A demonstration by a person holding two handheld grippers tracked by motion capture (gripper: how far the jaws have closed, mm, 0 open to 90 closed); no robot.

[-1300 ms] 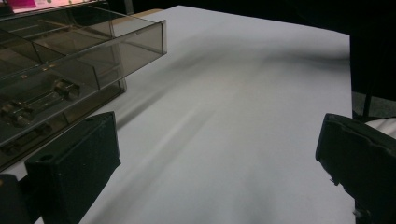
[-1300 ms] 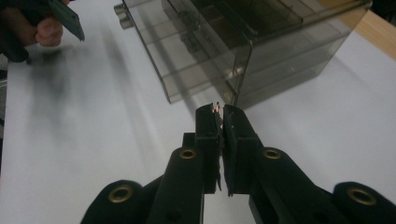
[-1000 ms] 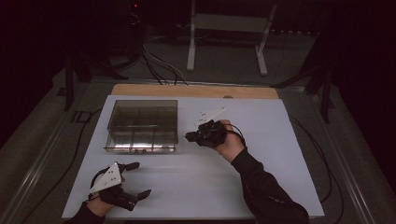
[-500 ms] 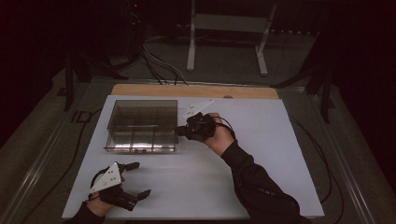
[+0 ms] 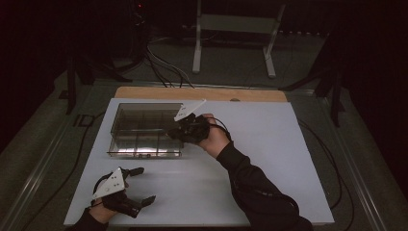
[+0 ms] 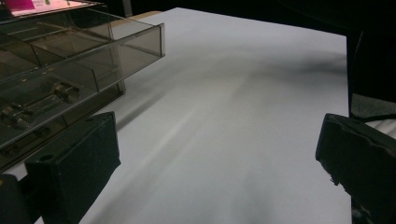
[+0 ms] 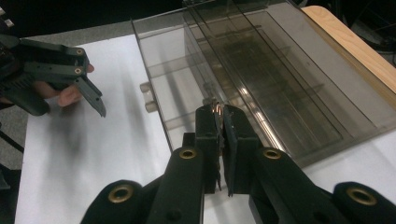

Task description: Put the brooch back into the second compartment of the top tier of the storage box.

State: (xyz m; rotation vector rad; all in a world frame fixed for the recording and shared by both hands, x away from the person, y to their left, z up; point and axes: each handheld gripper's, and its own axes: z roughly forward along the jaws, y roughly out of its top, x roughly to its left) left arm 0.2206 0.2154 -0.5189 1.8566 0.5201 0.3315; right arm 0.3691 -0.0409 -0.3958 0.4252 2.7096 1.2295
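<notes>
High view: at the lower left of the frame the left gripper [image 5: 136,185] rests low over the white table [image 5: 269,159], its jaws spread wide with nothing between them. Above it, left of the centre, stands a clear plastic box [image 5: 144,129] split into compartments, and the right gripper [image 5: 172,133] reaches over the box's right edge from the person's dark sleeve [image 5: 255,187]. In the right gripper view the jaws are pressed together on a small coppery thing [image 7: 217,110] at their tips, too small to name, above the box [image 7: 261,79] near its near wall
</notes>
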